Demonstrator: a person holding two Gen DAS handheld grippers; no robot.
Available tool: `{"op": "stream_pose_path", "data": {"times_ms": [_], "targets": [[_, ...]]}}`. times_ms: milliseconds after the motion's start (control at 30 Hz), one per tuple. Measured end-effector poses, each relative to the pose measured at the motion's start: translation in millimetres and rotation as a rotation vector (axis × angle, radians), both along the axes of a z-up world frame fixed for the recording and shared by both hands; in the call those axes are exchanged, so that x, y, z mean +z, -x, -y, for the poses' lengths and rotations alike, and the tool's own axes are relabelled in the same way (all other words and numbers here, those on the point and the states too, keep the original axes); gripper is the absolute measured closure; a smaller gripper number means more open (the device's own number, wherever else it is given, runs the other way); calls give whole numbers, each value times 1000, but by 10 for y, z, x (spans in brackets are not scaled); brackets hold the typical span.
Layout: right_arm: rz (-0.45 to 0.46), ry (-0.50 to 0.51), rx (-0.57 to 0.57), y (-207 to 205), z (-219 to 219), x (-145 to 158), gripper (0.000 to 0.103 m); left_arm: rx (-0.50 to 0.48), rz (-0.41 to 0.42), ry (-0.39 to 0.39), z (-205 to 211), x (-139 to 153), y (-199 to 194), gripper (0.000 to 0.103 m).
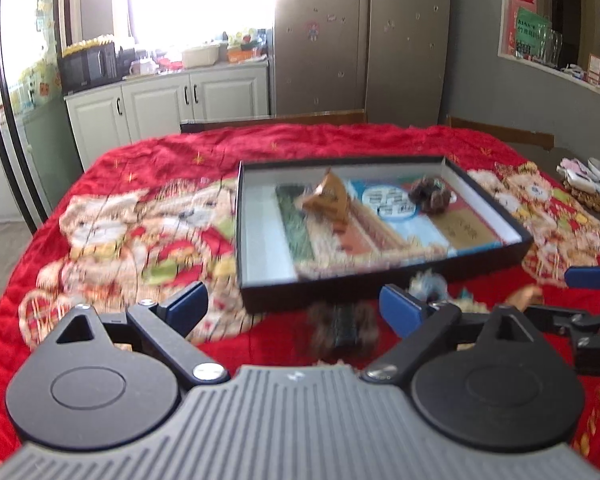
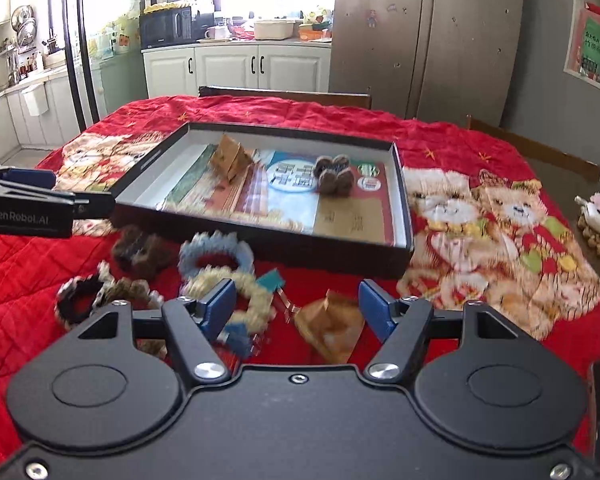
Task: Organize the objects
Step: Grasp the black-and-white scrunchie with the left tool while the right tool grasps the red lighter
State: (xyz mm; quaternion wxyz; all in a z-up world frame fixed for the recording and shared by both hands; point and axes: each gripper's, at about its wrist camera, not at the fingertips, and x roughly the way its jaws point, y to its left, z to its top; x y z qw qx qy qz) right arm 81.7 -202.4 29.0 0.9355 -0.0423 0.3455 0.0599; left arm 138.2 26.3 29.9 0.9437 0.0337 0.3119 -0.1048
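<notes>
Two items already lie in the box (image 2: 404,200), centre frame; furry rings (image 2: 216,256) and a paper packet (image 2: 332,328) wait below. Both tongs, left (image 1: 294,308) and right (image 2: 298,304), spread and empty, ready to pick.

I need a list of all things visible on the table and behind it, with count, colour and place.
Shallow cardboard box: one, black, mid-table.
Folded paper packets: two, brown; one in box, one on cloth.
Fuzzy hair clip: one, dark brown, in box.
Knitted scrunchies: four; blue, beige, dark brown, black-and-white; before box.
Fleece blanket: one, red, covering table.
Microwave: one, black, counter.
Left gripper: open, empty.
Right gripper: open, empty.
</notes>
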Motion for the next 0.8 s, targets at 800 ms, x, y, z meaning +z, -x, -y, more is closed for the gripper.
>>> {"op": "stream_pose_path", "data": {"times_ms": [800], "targets": [[-85, -47, 58, 312, -209, -431, 55, 14, -137, 24, -323, -602, 200, 23]]}}
